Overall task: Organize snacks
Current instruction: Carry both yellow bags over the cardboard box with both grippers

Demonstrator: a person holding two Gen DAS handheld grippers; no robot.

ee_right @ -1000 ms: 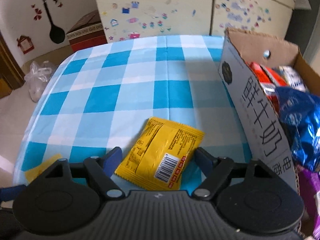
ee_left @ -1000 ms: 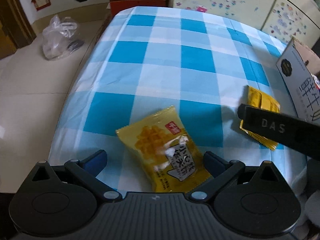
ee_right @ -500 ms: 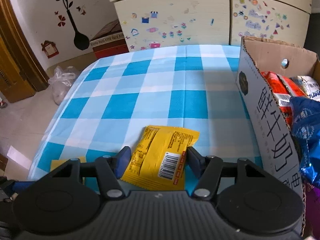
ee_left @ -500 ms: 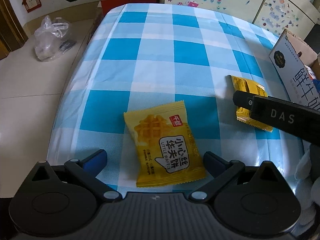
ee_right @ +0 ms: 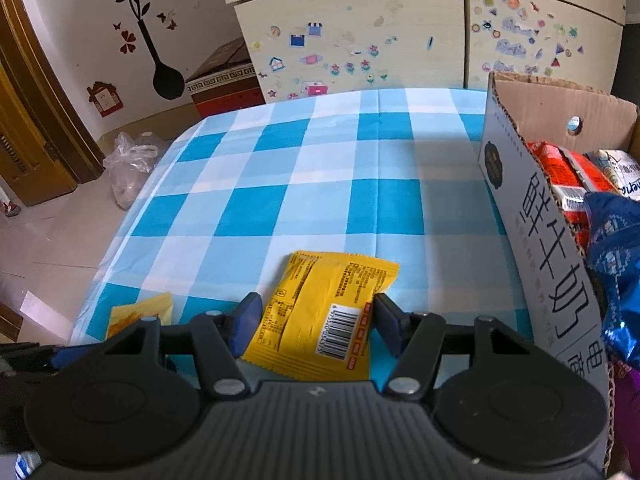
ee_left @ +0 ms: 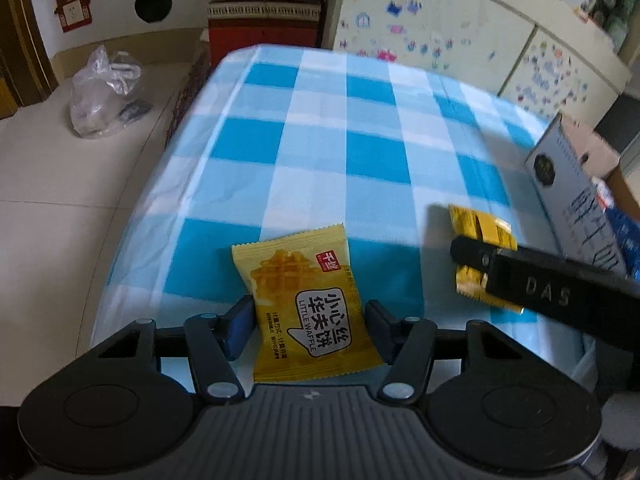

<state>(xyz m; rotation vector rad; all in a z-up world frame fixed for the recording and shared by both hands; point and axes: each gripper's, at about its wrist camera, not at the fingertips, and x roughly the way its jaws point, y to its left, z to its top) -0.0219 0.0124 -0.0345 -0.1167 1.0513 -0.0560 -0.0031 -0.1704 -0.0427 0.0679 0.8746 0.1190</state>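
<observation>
A yellow Little Waffle packet (ee_left: 308, 304) lies face up between the fingers of my left gripper (ee_left: 310, 320), whose blue pads press its two sides. My right gripper (ee_right: 316, 320) is closed on a second yellow packet (ee_right: 324, 308), barcode side up, and lifts it off the blue checked tablecloth (ee_right: 320, 184). That packet (ee_left: 480, 240) and a right finger (ee_left: 540, 292) also show at the right of the left wrist view. The first packet's corner (ee_right: 138, 314) shows at the lower left of the right wrist view.
An open cardboard box (ee_right: 536, 208) holding several snack bags stands at the table's right edge; it also shows in the left wrist view (ee_left: 576, 200). A plastic bag (ee_left: 104, 92) lies on the floor left of the table. A stickered cabinet (ee_right: 400, 28) stands behind.
Both grippers have closed from wide open onto their yellow packets. Both have risen and tilted back, so more of the room shows.
</observation>
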